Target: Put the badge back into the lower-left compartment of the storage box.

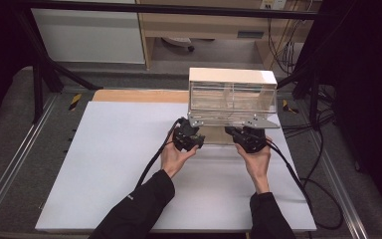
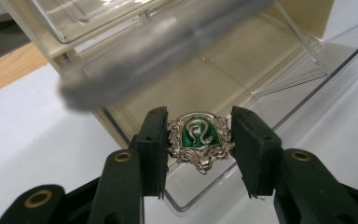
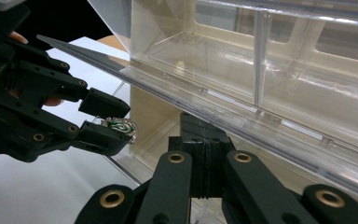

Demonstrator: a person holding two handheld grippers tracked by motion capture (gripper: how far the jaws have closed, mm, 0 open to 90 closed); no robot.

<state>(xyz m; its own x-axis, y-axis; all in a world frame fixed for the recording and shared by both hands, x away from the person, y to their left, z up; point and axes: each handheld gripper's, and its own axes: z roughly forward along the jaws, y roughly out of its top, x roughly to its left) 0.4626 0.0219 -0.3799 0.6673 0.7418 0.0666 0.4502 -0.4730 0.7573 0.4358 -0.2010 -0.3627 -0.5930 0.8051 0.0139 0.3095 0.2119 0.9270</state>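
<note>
Item: crest badge point(image 2: 199, 140) pinched in left claw point(image 2: 198, 151), above the pulled-out clear drawer point(image 2: 279, 79).
Drawer floor lies toward 12 o'clock of the badge; right claw point(image 3: 206, 161), nearer, is pressed together on the drawer's front.

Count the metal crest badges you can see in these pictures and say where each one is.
1. The green and silver crest badge sits between the left gripper jaws, over the open clear drawer. Others may be hidden inside the organiser.

We see a badge point(image 2: 200, 141) of shiny silver-coloured metal with glossy green enamel. The drawer box point(image 1: 232, 92) is clear, smooth plastic that reflects light, and its top looks matt cream. The left gripper point(image 2: 199, 151) has matt black plastic jaws with brass-coloured rivets. The table point(image 1: 109, 164) has a smooth matt white surface, with a bare wood strip point(image 1: 139, 95) behind.
</note>
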